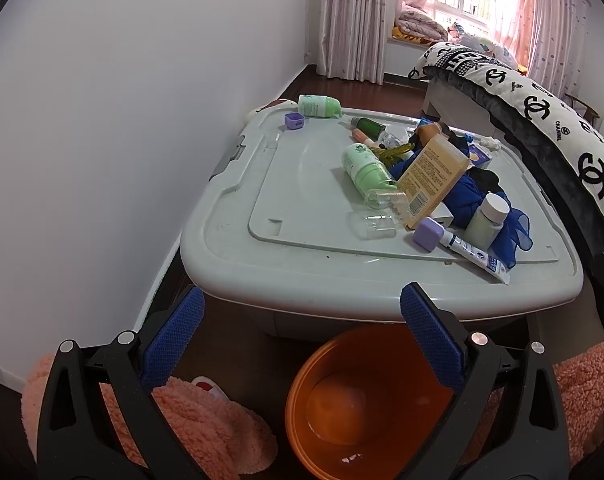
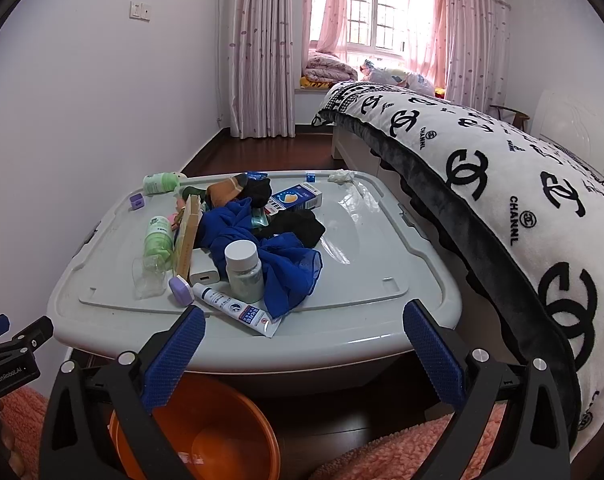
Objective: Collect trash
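Both the left gripper [image 1: 302,316] and right gripper [image 2: 304,330] gaped wide, holding nothing, above the orange bucket [image 1: 366,404]. The bed blanket [image 2: 502,184] read "CHANNL"; the left gripper's body read "GenRobot.AI".

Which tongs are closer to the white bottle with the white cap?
Probably the right tongs, open, just in front of the white-capped bottle. The left tongs, open, hang back over the round orange plastic bin.

Glossy grey plastic surface [image 2: 362,280], sheer blue cloth [image 2: 289,268], shiny orange plastic bin [image 1: 366,404], fluffy pink fleece [image 1: 205,428]
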The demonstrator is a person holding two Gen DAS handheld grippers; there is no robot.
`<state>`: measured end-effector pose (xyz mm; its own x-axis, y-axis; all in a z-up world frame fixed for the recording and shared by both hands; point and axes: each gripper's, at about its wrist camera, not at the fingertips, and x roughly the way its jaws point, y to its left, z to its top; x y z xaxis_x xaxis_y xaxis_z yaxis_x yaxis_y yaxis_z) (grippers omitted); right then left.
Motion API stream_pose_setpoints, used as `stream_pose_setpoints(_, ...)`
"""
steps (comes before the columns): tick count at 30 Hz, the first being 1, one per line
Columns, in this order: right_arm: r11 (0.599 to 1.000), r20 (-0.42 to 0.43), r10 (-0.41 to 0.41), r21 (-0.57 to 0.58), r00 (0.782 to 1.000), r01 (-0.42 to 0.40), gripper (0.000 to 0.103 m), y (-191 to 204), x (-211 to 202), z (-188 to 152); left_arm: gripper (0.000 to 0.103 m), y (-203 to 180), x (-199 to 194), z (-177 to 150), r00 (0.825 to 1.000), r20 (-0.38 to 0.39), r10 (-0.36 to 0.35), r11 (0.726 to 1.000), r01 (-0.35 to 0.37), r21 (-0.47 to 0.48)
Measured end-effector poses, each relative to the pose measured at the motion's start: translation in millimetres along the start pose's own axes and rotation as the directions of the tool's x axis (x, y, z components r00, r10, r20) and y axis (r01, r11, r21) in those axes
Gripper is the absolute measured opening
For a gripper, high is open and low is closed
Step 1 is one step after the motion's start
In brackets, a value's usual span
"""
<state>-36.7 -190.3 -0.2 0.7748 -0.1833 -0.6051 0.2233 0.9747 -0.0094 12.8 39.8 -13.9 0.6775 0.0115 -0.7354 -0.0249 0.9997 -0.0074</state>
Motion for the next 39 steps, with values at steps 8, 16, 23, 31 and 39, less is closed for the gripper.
stream_pose_setpoints(8,1.000,-0.012,0.001,-0.004,1.000,-0.001,0.098,0,5,-2,0.096,4,3,0,1.000,-0.005,0.000,1.000,0.000,-0.005)
stream_pose_setpoints(16,0.957,-0.024,0.286,0.067,0.958,-0.284,0.098,20,39,27,0.096,12,18,-4,0.999,-0.007,0.051,0.999,-0.051,0.000)
stream_pose_setpoints(23,0.960,-0.096,0.260,-0.081,0.961,-0.268,0.094,85,121,72,0.096,29,27,-6,0.998,-0.024,0.055,0.998,-0.055,-0.037)
stream_pose_setpoints(31,0.945,-0.321,0.242,-0.134,0.916,-0.297,0.024,127,193,85,0.096,44,43,-6,0.997,-0.072,0.030,0.995,-0.036,-0.088)
stream_pose_setpoints(39,0.929,-0.239,0.327,-0.097,0.914,-0.357,0.016,102,139,103,0.096,33,51,-5,0.993,-0.063,-0.097,0.994,0.094,-0.062)
